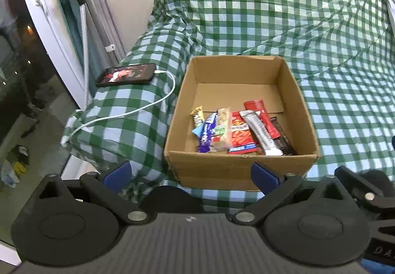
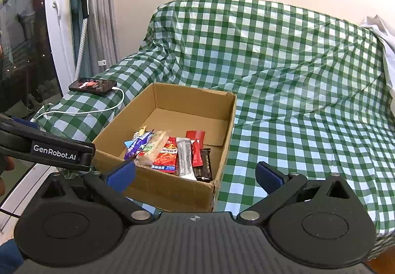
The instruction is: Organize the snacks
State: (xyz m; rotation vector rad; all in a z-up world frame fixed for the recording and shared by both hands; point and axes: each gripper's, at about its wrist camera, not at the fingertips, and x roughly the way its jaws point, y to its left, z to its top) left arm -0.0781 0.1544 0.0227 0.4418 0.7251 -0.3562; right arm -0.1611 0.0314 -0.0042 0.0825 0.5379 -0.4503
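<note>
The sofa (image 1: 308, 34) is soft and covered with a green checked cloth (image 2: 296, 81). The cardboard box (image 1: 303, 111) sits on its seat, so it could tip or slide if a gripper bumps a wall. A phone (image 1: 127, 74) on a white cable (image 1: 138, 111) lies just beside the box, on the armrest. A swinging gripper could catch the cable and pull the phone off.

The snacks (image 1: 240, 130) lie flat in the near end of the box, side by side and partly on top of each other. Their long sides run from the near wall toward the far wall. The silver pack (image 1: 259, 133) leans across its neighbours and could slip.

The left gripper (image 1: 191, 174) and the right gripper (image 2: 195, 175) both hang in front of the box, jaws spread wide, holding nothing.
</note>
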